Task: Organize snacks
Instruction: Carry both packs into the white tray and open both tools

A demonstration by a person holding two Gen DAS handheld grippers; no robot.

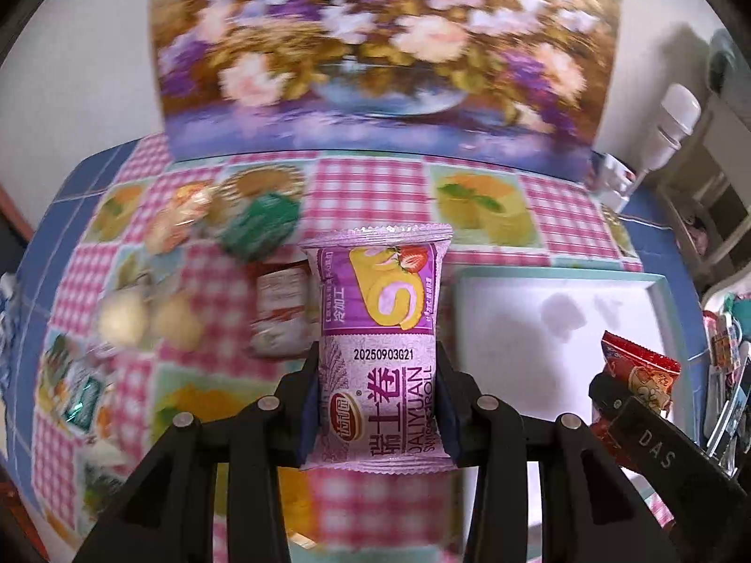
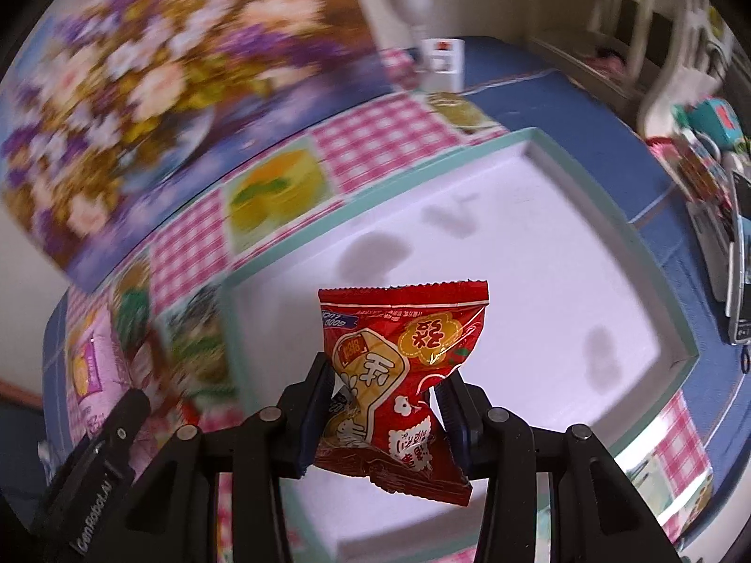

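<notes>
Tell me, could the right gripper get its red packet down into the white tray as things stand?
Probably yes: the right gripper holds the red packet above the white tray, whose floor looks bare.

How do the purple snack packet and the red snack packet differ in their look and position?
The purple packet is smooth and rectangular; the red packet is crinkled and pinched at its waist. Purple hangs over the checked cloth; red hangs over the white tray. Both are clamped in tongs.

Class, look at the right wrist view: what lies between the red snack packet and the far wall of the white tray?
Only bare white tray floor with grey shadows; nothing lies beyond the red snack packet, as the right wrist view shows.
</notes>
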